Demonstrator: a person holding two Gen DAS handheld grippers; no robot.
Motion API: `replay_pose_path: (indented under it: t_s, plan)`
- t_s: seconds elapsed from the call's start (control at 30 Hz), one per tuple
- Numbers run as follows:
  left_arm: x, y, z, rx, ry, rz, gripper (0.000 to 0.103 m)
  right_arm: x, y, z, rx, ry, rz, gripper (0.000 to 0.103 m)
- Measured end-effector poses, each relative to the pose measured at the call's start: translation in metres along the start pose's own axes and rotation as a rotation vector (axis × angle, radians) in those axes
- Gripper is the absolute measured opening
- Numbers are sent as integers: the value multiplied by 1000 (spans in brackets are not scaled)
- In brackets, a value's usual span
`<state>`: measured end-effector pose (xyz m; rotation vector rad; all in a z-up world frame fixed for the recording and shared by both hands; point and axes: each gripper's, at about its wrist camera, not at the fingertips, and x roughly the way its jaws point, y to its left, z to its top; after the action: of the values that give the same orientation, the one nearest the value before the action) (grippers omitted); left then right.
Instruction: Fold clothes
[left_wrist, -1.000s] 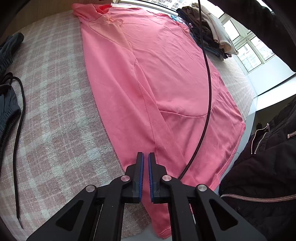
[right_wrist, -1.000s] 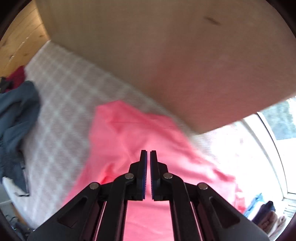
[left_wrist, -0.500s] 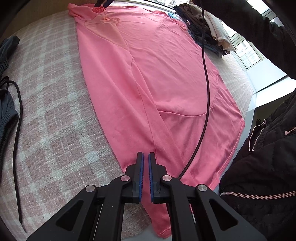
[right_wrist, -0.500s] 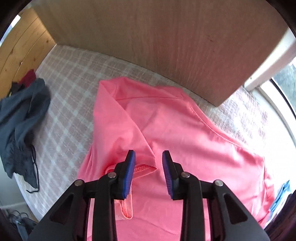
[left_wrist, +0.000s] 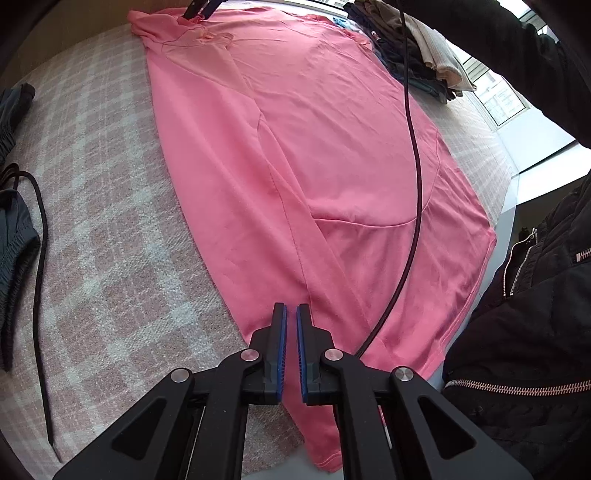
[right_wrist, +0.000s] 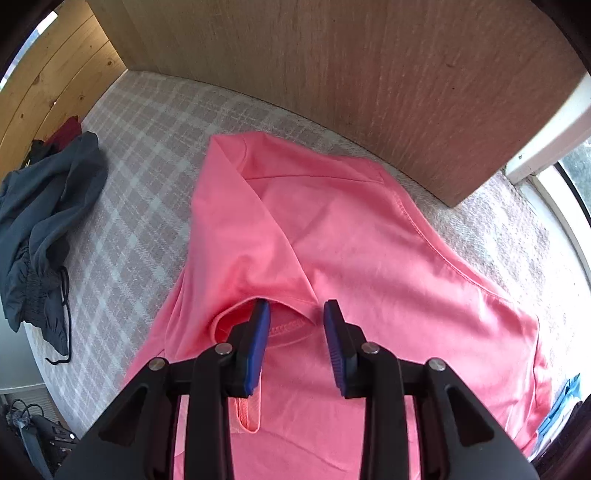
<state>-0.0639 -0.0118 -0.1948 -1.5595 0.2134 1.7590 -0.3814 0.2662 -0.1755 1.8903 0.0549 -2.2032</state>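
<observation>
Coral-pink T-shirt (left_wrist: 314, 155) lies across a bed cover (left_wrist: 110, 258) checked in dusty pink and off-white. Slate-grey garment (right_wrist: 44, 229) with a black drawstring (left_wrist: 38, 280). Black hand-held gripper (right_wrist: 296, 321) wears blue pads (right_wrist: 258, 343). Light wood-grain headboard (right_wrist: 351, 74), black jacket (left_wrist: 535, 350) with pale metallic zips.

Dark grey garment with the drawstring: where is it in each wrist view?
Left wrist: dark grey garment at the left edge, partly cut off, its cord trailing down the plaid bedcover.
Right wrist: far left, crumpled on the bedcover.
Shared landmark: the pink shirt lies to its right in both.
</observation>
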Motion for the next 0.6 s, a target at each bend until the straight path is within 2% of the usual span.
replay_pose_path:
  t_s: [0.07,0.23,0.37,0.47,0.6]
  plan:
    - [1,-1,1,-2,0,1,6,2,0,1,2,-9,3,2]
    - [2,0,3,-6,-2,-2,8,-13,-18,4,45,-59,8,2]
    - [4,0,5,-6,-2,-3,8,-22,-33,7,82,-98,-38,2]
    - [4,-2,4,-5,0,-6,8,-16,-44,10,115,-89,-88,2]
    - [3,-3,1,-6,0,-9,8,-1,-42,4,85,-23,-161,2]
